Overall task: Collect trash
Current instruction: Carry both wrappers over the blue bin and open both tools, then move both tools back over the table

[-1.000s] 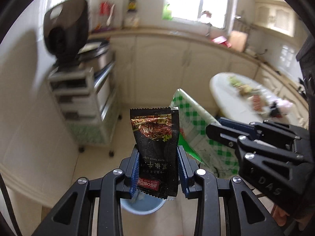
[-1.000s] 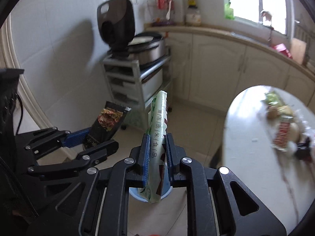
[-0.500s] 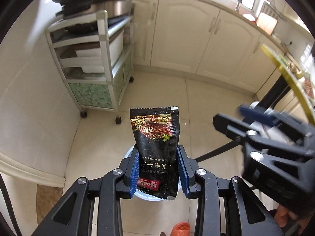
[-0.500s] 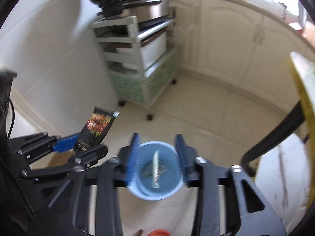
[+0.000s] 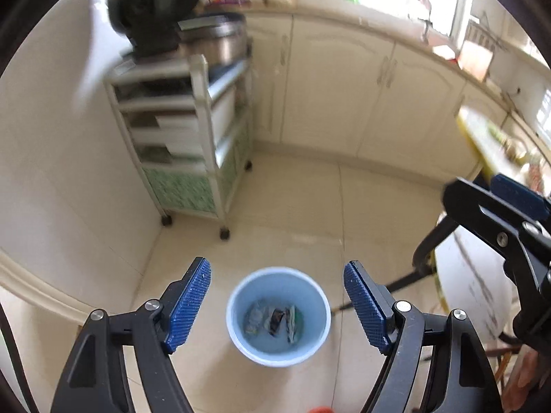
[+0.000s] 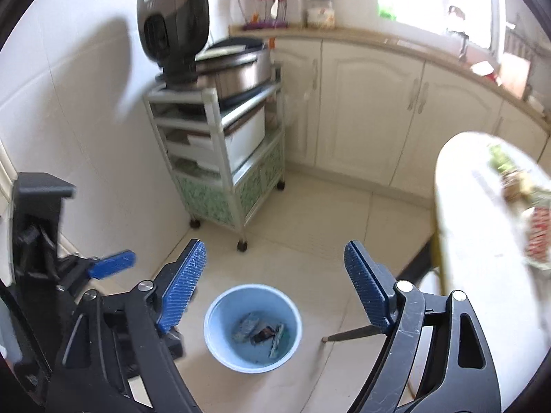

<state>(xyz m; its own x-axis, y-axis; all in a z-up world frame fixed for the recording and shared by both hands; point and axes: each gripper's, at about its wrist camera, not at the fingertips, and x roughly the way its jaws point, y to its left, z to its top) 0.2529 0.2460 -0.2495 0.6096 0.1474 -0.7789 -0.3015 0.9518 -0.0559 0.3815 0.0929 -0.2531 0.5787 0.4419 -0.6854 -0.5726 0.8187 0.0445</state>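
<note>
A light blue bin stands on the tiled floor, also seen in the right wrist view. Inside lie several wrappers, among them the black sauce packet and the green-white wrapper. My left gripper is open and empty above the bin. My right gripper is open and empty above the bin too. More trash lies on the white table at the right.
A metal cart with a cooker and a black appliance stands against the left wall. Cream cabinets run along the back. A table leg stands right of the bin. The other gripper shows at each view's side.
The left gripper opened and the black packet dropped into the bin. The right gripper had let its green-white wrapper fall in just before. Both views tilted back up.
</note>
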